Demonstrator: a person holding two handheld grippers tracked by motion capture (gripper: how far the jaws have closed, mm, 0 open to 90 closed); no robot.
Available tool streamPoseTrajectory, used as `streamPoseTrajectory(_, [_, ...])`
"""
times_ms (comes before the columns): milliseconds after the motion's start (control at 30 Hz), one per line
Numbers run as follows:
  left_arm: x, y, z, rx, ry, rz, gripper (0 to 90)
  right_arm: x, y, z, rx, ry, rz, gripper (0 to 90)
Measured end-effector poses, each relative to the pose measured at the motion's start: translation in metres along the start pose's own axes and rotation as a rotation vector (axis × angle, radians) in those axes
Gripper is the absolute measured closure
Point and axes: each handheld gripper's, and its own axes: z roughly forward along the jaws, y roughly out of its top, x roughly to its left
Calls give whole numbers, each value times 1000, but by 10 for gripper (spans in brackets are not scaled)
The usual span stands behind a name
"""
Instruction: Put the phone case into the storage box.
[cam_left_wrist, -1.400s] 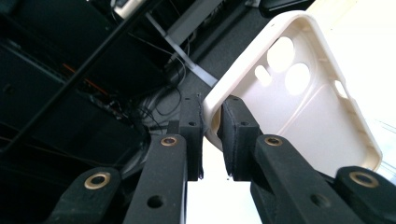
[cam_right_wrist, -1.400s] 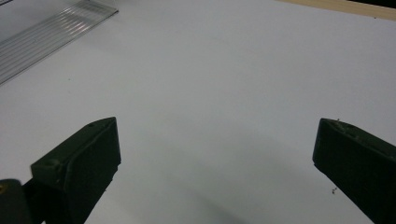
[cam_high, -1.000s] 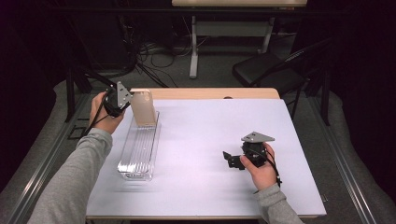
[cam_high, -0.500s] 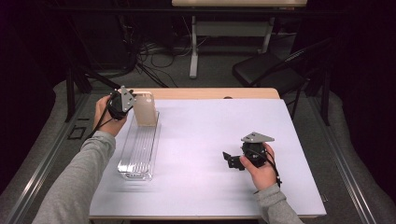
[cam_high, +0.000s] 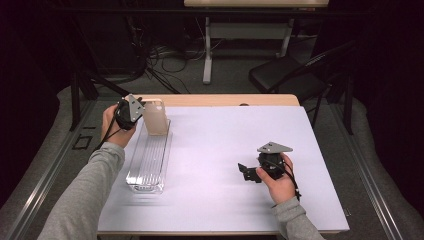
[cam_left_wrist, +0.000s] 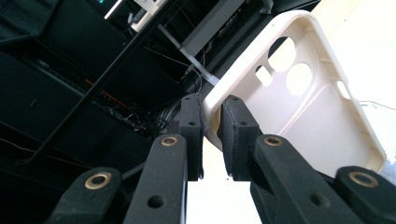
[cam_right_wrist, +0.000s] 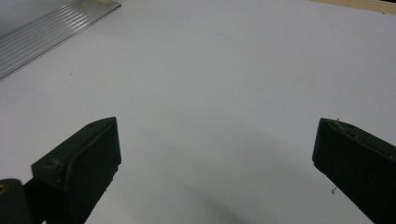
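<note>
Left claw (cam_high: 141, 111) at the far left corner of the counter (cam_high: 215, 150), clamped tight on the edge of a cream phone case (cam_high: 155, 117); case upright, its lower end just over the far end of a clear ribbed tray (cam_high: 149, 159); cannot tell whether case and tray touch. From the left gripper view, left claw (cam_left_wrist: 211, 135) narrow, both pads pinching the rim of the phone case (cam_left_wrist: 299, 107) near one corner; camera cut-outs in plain sight near that gripped end, hollow inner side facing the lens; case tilted up and to the right, with dark shelving and cables behind.

Clear ribbed tray lengthwise along the left side of the counter, resting flat, near end toward the person's sleeve (cam_high: 85, 200).

Right claw (cam_high: 245, 172) well apart from the tray, low over the right half of the counter, pointing left, grey plate on top; from the right gripper view, right claw (cam_right_wrist: 215, 154) spread wide, nothing between the pads, bare white counter (cam_right_wrist: 219, 84) beneath, a ribbed corner of the tray (cam_right_wrist: 51, 30) at top left.
</note>
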Motion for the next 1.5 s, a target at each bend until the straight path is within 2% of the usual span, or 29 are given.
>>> streamPoseTrajectory(400, [-2,-2,1,-16,8,0,801,0,0,0,2,-1,0,10])
streamPoseTrajectory(567, [-3,-2,2,-21,10,23,800,0,0,0,2,1,0,10])
streamPoseTrajectory(667, [-4,-2,2,-28,14,57,800,0,0,0,3,1,-1,11])
streamPoseTrajectory(833, [-3,-3,3,-29,15,78,798,0,-1,1,3,1,-2,13])
streamPoseTrajectory(1167, [2,-6,5,-17,18,49,791,1,-1,1,2,2,-3,14])
streamPoseTrajectory(1500, [1,-6,6,-9,10,60,767,0,-1,0,4,3,1,15])
